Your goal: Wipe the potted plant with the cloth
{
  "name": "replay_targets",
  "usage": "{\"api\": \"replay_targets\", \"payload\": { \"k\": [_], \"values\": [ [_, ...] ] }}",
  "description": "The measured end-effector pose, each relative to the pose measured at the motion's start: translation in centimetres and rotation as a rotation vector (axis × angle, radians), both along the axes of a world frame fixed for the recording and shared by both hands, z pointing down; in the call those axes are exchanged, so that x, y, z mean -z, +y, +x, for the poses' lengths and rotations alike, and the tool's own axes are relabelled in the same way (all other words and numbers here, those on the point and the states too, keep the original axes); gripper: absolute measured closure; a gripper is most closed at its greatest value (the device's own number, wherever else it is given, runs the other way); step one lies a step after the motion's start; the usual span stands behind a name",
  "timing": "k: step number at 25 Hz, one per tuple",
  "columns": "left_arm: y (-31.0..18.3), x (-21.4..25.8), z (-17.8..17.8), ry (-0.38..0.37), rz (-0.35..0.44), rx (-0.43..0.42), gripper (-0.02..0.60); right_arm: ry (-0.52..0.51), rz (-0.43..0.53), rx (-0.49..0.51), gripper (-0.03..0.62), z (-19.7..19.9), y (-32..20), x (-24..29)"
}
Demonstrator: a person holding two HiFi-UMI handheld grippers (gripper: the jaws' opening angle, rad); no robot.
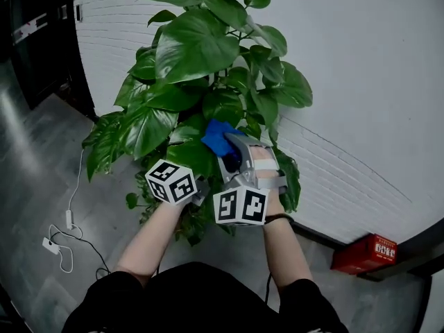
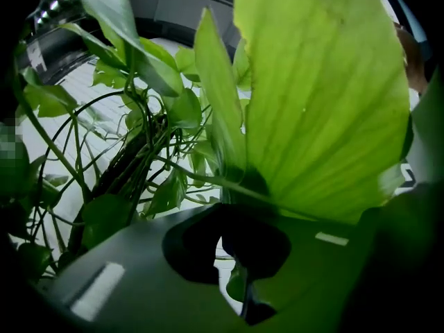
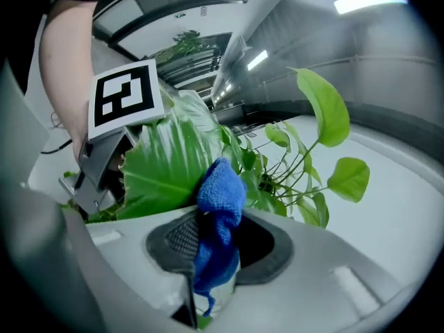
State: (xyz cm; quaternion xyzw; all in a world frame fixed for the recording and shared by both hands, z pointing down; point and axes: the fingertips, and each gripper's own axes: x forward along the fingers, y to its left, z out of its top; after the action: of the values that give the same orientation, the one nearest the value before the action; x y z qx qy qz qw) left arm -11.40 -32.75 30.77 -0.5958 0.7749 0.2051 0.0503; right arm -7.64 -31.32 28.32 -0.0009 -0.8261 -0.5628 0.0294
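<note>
Spreading broad, glossy, heart-shaped foliage from the potted plant (image 1: 194, 47) beside a white lined wall (image 1: 361, 61). Pinching one big veined leaf (image 2: 319, 103) in the left gripper (image 2: 230, 210), jaws together on it. Clamping a nubby blue cloth (image 3: 220, 186) in the right gripper (image 3: 208, 227), over the plant's middle leaves. Showing pale print, too small to read, on a red box (image 1: 364, 253).
</note>
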Motion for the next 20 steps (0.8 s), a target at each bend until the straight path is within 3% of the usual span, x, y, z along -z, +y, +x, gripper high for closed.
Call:
{"api": "replay_targets", "payload": {
  "k": [3, 6, 20],
  "values": [
    [0.6, -0.2, -0.2, 0.027, 0.024, -0.006, 0.580, 0.013, -0.119, 0.053, 0.488, 0.6, 0.3, -0.7],
    [1.1, -0.4, -0.5, 0.009, 0.004, 0.020, 0.580, 0.033, -0.166, 0.079, 0.488, 0.9, 0.6, -1.5],
    [3.1, -1.8, 0.1, 0.001, -0.025, 0.087, 0.580, 0.078, -0.206, 0.088, 0.488, 2.9, 1.7, -4.3]
  ]
}}
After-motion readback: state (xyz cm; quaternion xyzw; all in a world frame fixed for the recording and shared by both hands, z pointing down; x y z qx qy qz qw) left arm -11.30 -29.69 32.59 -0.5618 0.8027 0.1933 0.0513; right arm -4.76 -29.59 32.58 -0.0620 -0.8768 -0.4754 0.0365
